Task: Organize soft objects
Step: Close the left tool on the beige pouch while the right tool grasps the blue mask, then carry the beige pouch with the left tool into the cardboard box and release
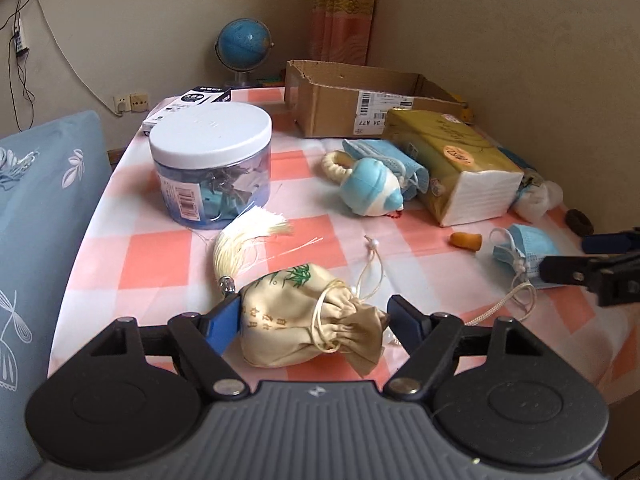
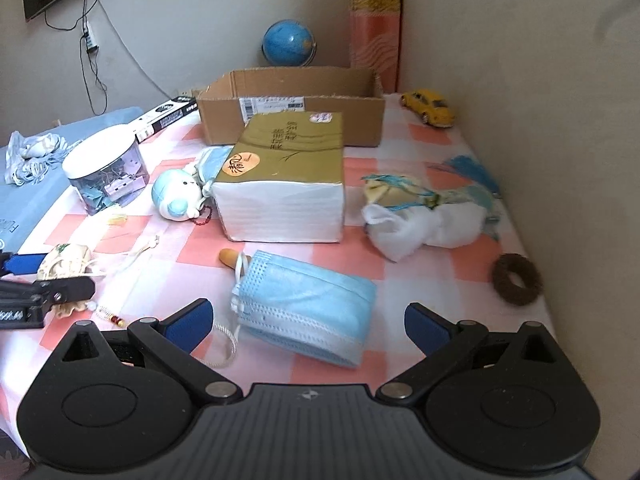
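Note:
A beige drawstring pouch (image 1: 308,316) with a cream tassel (image 1: 244,244) lies on the checked tablecloth, between the fingers of my left gripper (image 1: 316,320); the jaws are open around it, the left pad touching. The pouch also shows in the right wrist view (image 2: 66,264). A blue face mask (image 2: 304,308) lies between the open fingers of my right gripper (image 2: 308,324), not clamped. It also shows in the left wrist view (image 1: 524,252). A blue-and-white plush toy (image 1: 372,192) and another mask (image 1: 384,156) lie mid-table. A cardboard box (image 2: 292,104) stands open at the back.
A tissue pack (image 2: 284,184) lies mid-table. A clear jar with a white lid (image 1: 212,160), a white cloth bundle (image 2: 416,220), a brown ring (image 2: 516,280), a yellow toy car (image 2: 428,108), a globe (image 2: 288,44) and a small orange piece (image 1: 466,240) are around. A wall borders the right.

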